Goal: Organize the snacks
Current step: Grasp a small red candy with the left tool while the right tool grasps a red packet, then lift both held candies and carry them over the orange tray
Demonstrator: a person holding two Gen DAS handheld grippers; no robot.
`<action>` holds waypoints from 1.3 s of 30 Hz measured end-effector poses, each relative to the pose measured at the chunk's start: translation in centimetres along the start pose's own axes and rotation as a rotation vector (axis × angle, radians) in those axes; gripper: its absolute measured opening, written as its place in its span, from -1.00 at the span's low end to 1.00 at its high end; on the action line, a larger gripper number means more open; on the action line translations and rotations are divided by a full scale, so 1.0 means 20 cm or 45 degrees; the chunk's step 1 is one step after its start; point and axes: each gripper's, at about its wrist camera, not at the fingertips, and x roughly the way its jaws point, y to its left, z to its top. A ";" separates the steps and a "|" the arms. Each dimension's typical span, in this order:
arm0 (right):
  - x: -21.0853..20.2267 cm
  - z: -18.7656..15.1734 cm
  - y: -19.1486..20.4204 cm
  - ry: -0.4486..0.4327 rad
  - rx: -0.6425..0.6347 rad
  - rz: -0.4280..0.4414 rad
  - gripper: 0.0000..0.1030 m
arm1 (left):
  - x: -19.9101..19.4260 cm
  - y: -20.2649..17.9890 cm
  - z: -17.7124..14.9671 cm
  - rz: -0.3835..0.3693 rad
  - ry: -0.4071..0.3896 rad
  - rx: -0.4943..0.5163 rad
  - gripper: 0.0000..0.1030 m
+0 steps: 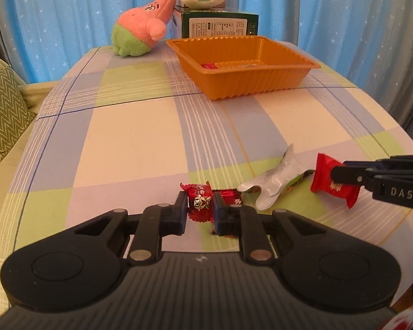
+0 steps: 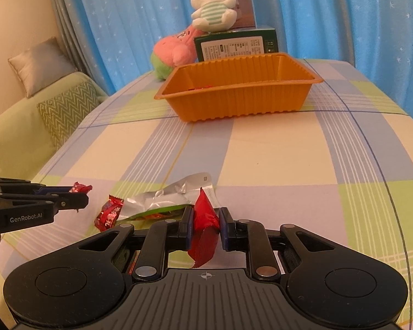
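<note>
Holding two pieces near the silver foil wrapper | left gripper clamped on small red printed candy | right gripper clamped on red plastic snack packet | risk: your packet grip is thin, may slip before the orange ribbed tray, well beyond the wrapper | loose red candy beside wrapper could get knocked.

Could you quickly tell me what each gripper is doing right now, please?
Left gripper: closed on a small red candy.
Right gripper: closed on a red snack packet.
</note>
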 end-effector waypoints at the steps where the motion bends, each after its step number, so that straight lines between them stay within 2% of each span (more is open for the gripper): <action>1: 0.00 0.00 0.00 -0.002 0.001 0.000 -0.63 | 0.00 -0.01 0.01 -0.006 -0.006 -0.001 -0.68; 5: 0.00 0.00 0.00 0.012 -0.007 -0.005 -0.63 | 0.01 -0.05 0.03 -0.023 -0.018 0.017 -0.68; 13: 0.08 -0.04 0.05 0.143 -0.107 0.022 -0.62 | 0.03 -0.07 0.02 -0.037 0.002 0.026 -0.68; 18: 0.09 -0.05 0.06 0.149 -0.123 0.014 -0.62 | 0.03 -0.07 0.03 -0.041 -0.005 0.018 -0.68; 27: -0.01 0.04 0.05 0.005 -0.076 -0.004 -0.63 | 0.00 -0.12 0.12 -0.080 -0.067 0.001 -0.68; 39: -0.09 0.33 -0.05 -0.152 -0.020 -0.052 -0.63 | 0.04 -0.22 0.38 -0.129 -0.155 -0.033 -0.68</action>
